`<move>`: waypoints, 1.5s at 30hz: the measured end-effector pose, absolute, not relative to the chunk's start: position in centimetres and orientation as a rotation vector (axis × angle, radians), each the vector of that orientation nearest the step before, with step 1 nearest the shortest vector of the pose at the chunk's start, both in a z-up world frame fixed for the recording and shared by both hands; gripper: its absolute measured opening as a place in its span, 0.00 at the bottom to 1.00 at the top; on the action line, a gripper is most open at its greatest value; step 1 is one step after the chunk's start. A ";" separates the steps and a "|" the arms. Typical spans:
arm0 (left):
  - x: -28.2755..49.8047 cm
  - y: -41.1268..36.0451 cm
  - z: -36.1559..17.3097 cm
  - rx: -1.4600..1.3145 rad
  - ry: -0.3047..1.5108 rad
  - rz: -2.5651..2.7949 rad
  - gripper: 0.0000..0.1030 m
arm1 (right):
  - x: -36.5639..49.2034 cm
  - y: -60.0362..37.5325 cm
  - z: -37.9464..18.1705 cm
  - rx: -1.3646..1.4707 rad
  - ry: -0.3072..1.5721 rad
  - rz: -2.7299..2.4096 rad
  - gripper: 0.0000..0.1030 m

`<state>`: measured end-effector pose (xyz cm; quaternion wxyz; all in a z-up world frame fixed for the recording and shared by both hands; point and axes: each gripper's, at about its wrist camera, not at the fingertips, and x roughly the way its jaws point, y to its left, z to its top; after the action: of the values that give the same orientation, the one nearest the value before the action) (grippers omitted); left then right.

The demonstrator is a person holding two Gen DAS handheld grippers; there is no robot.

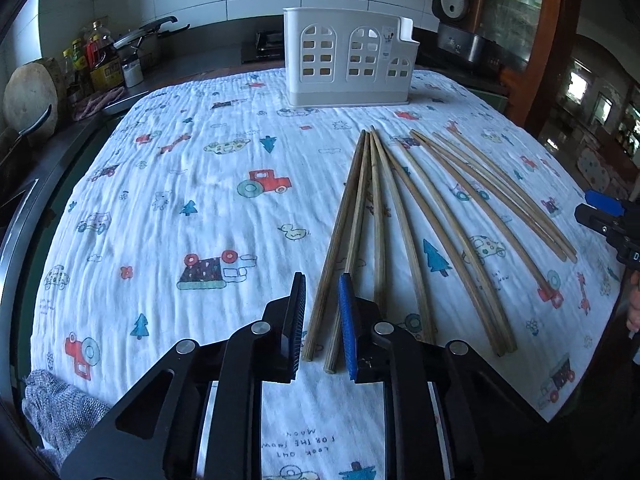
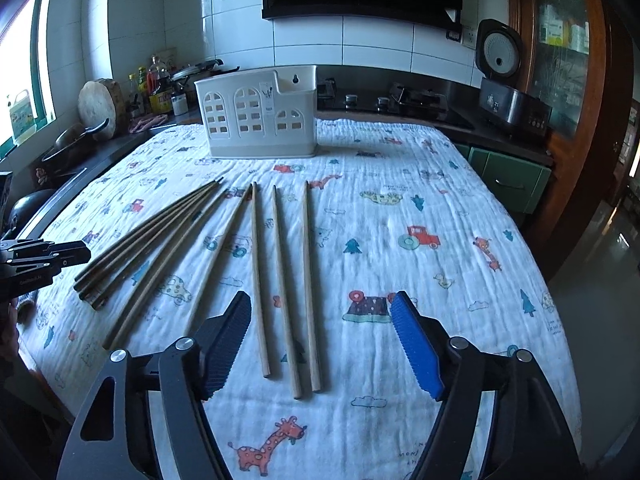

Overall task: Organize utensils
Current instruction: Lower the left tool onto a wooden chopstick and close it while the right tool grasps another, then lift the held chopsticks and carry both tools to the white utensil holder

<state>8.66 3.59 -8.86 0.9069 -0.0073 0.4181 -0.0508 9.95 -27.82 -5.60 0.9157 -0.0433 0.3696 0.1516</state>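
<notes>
Several wooden chopsticks lie fanned on a printed white cloth (image 1: 168, 208). A white slotted utensil holder (image 1: 348, 60) (image 2: 256, 120) stands upright at the cloth's far edge. My left gripper (image 1: 322, 278) hangs low over the near ends of the darker chopsticks (image 1: 360, 208). Its jaws stand a narrow gap apart. One stick shows in the gap and another runs under the blue pad (image 1: 347, 320), and the sticks still lie flat. My right gripper (image 2: 322, 297) is open wide, and three lighter chopsticks (image 2: 280, 272) lie between its fingers, untouched. Each gripper shows at the other view's edge (image 2: 80, 254) (image 1: 604, 216).
A dark counter runs round the cloth, with bottles (image 2: 154, 84), a round chopping block (image 2: 98, 108) and a pan (image 2: 76, 140) at left. A hob (image 2: 384, 102) and a rice cooker (image 2: 508, 96) stand behind. A grey rag (image 1: 56, 404) lies at the near left corner.
</notes>
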 end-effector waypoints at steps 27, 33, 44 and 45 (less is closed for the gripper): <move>9.7 3.7 -10.3 -0.025 0.897 -0.090 0.10 | 12.5 -28.0 -8.1 -0.071 0.847 0.353 0.21; 9.8 3.4 -10.3 -0.012 0.898 -0.092 0.10 | 12.6 -27.1 -8.8 -0.086 0.872 0.379 0.12; 9.9 3.0 -10.4 0.030 0.895 -0.097 0.10 | 12.4 -26.8 -9.3 -0.110 0.859 0.364 0.08; 9.9 3.1 -10.3 0.026 0.895 -0.100 0.10 | 12.5 -26.8 -9.3 -0.110 0.859 0.361 0.08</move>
<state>9.91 3.06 -10.33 0.9002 0.0125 0.4326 -0.0482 12.45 -26.79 -9.31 0.8919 -0.0530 0.4141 0.1739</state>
